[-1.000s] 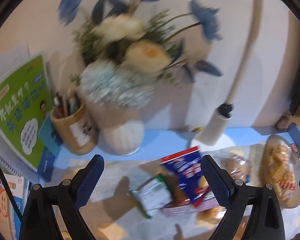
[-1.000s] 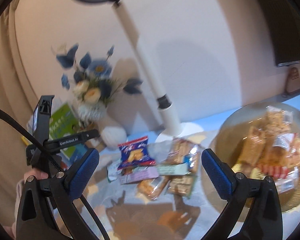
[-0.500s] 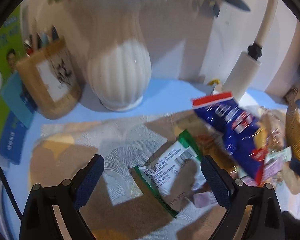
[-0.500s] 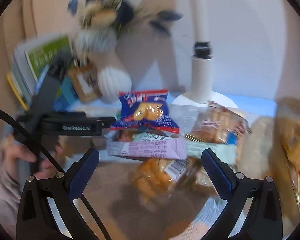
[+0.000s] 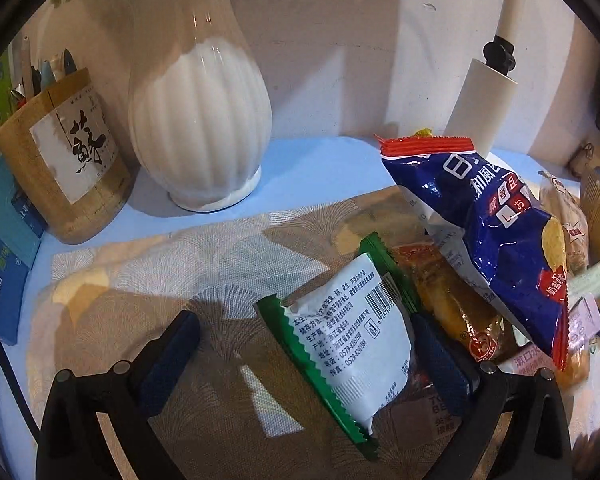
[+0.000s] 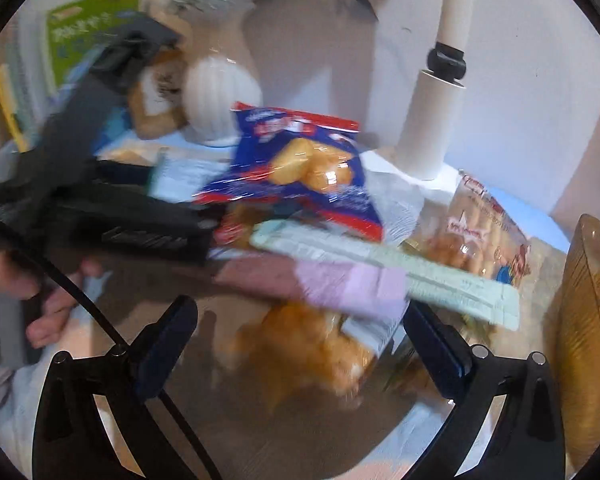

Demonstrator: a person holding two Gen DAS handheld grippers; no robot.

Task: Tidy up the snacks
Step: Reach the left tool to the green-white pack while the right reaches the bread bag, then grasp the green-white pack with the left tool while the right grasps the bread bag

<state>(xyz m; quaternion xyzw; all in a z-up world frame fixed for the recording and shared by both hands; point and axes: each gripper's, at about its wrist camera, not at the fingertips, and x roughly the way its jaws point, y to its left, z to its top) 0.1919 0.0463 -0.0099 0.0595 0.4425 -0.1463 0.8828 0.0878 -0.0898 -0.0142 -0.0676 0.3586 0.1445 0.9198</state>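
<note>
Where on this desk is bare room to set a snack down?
Bare mat lies left of the green-edged packet, in front of the white vase and pen holder. Right of that packet, around the blue chip bag, snacks overlap.

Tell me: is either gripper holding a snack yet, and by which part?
Nothing is held. The open left gripper straddles the green-edged white packet; the open right gripper hangs over the clear-wrapped orange snack.

Pen holder left of vase — snack pile right
</note>
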